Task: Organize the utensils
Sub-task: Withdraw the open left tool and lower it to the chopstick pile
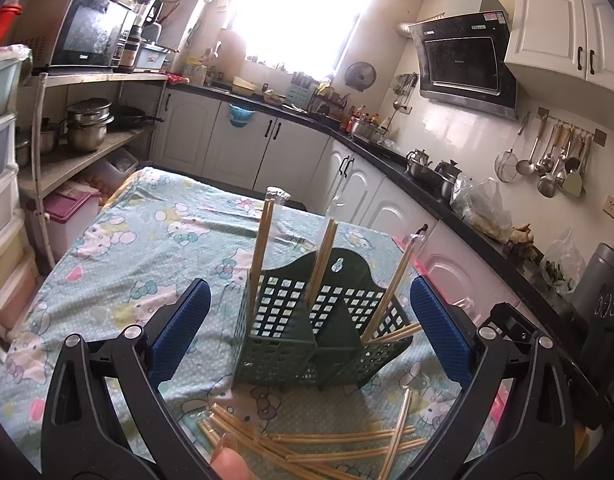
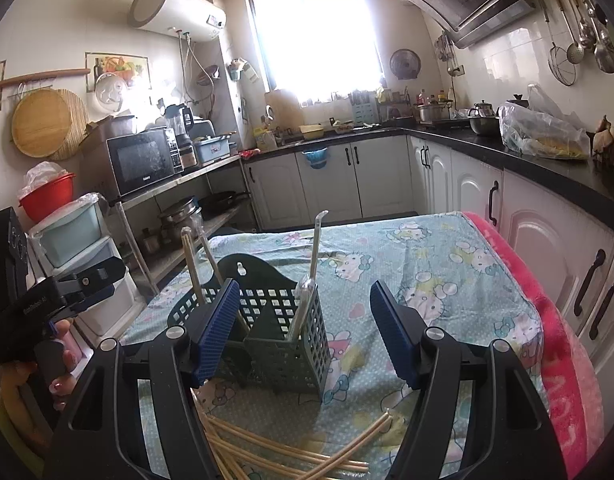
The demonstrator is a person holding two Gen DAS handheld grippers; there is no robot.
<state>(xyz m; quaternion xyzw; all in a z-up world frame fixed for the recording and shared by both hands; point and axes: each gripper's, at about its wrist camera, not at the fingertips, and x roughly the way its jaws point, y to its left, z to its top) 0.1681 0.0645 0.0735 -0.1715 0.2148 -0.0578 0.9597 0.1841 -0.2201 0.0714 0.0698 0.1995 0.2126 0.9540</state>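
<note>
A dark green slotted utensil holder stands on the table, with three wrapped chopstick pairs upright or leaning in its compartments. It also shows in the right wrist view. A loose pile of wrapped chopsticks lies on the cloth in front of it, also in the right wrist view. My left gripper is open and empty, its blue pads either side of the holder. My right gripper is open and empty, just in front of the holder.
The table wears a light blue cartoon-print cloth with a pink blanket along its right edge. White cabinets and a black counter run behind and right. A shelf with pots and plastic drawers stand left.
</note>
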